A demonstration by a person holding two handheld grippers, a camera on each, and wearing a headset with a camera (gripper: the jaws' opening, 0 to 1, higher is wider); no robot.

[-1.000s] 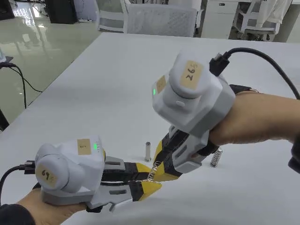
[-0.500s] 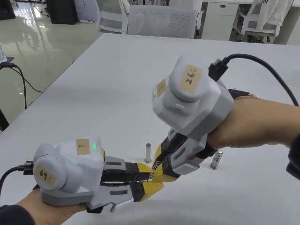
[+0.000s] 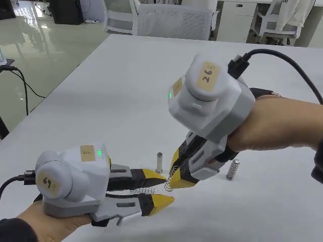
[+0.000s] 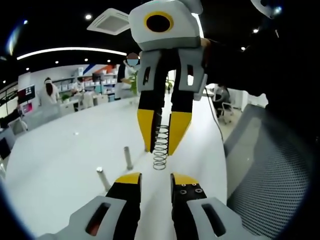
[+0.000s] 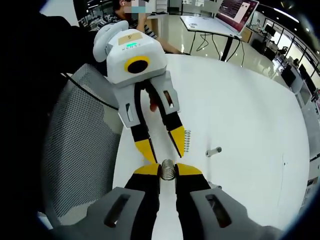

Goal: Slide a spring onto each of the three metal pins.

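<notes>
1. The left hand-held gripper (image 3: 162, 188) lay low over the bench (image 3: 101, 101) with its jaws pointing right. They stood apart, and its own view showed nothing between them.
2. A loose spring (image 3: 142, 191) showed in the gap between those jaws in the head view, long axis running along them. In the right gripper view it sat beside one jaw, so it probably rested on the bench and was not gripped.
3. A bare pin (image 3: 159, 162) stood upright just past the left jaw tips. A second pin (image 4: 102, 178) stood near it in the left gripper view, on the side away from the right hand-held gripper.
4. The right hand-held gripper (image 4: 160, 145) reached down from the right with its jaws closed across a held spring (image 4: 160, 159). The spring's long axis ran close to upright, about parallel to the pin, and its lower end hung free below the tips.
5. The bare pin lay just beside that spring, to its left and slightly beyond it in the head view. The right hand-held gripper was the nearer one for the placing. The spring's open end seemed to sit lower than the pin's top, so it likely needed lifting, shifting left over the pin and then lowering.
6. Further right, a third spring (image 3: 232, 170) stood upright, seemingly already on a pin.
</notes>
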